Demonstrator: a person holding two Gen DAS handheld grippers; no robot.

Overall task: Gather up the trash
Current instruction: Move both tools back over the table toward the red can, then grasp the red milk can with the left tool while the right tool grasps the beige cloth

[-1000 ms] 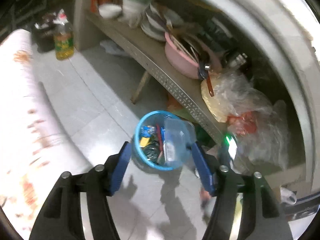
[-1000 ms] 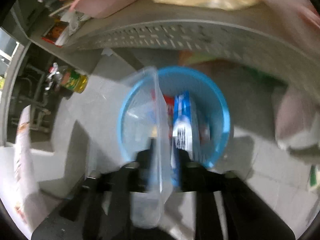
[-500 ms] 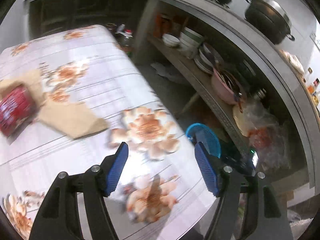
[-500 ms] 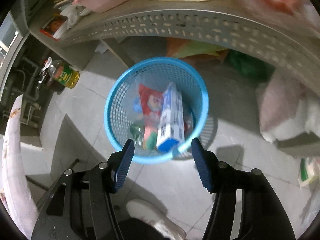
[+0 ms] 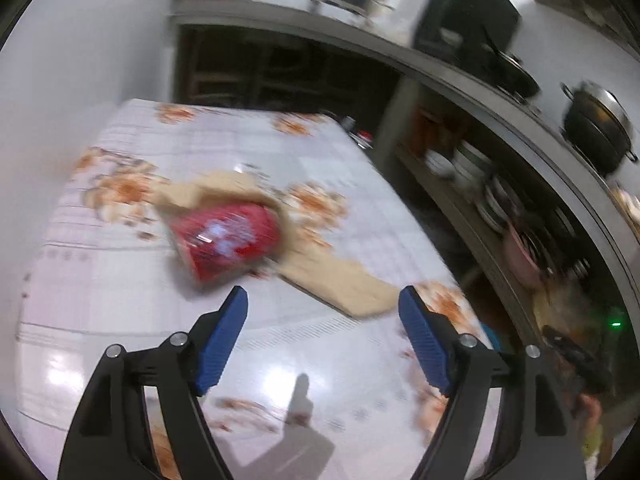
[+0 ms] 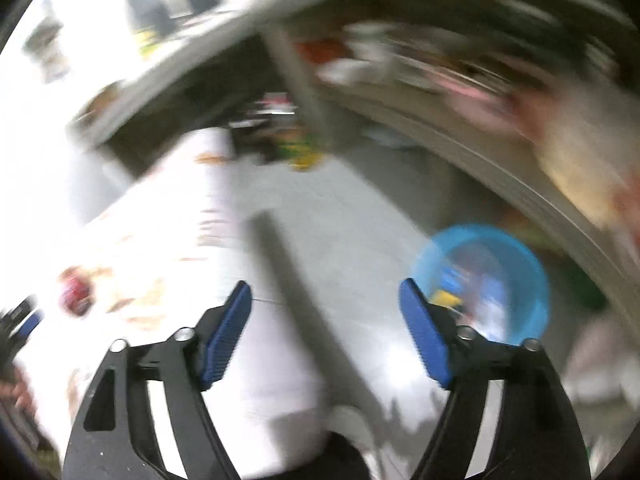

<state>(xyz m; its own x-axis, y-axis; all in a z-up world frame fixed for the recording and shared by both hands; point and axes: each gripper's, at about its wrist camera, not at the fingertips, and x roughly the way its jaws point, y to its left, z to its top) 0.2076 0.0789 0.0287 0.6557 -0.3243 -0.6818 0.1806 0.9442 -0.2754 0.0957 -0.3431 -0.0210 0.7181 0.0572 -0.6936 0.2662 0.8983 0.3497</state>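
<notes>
A red crumpled wrapper (image 5: 226,242) lies on the floral-clothed table (image 5: 120,280), partly on a flat piece of brown cardboard (image 5: 340,280). My left gripper (image 5: 323,312) is open and empty, hovering just in front of the wrapper. My right gripper (image 6: 325,300) is open and empty above the floor beside the table edge. The blue mesh trash basket (image 6: 520,264), holding several pieces of trash, stands on the floor to its right. The red wrapper (image 6: 75,295) shows blurred at the far left of the right wrist view.
A grey shelf unit (image 5: 472,208) with bowls, plates and a pink basin runs along the right. Pots (image 5: 598,128) stand on the counter above. An oil bottle (image 6: 304,152) stands on the tiled floor (image 6: 340,220). The right wrist view is heavily blurred.
My left gripper swung from the basket up over the table and now faces the red wrapper. My right gripper let the clear plastic container fall into the basket, opened, and swung left toward the table.
</notes>
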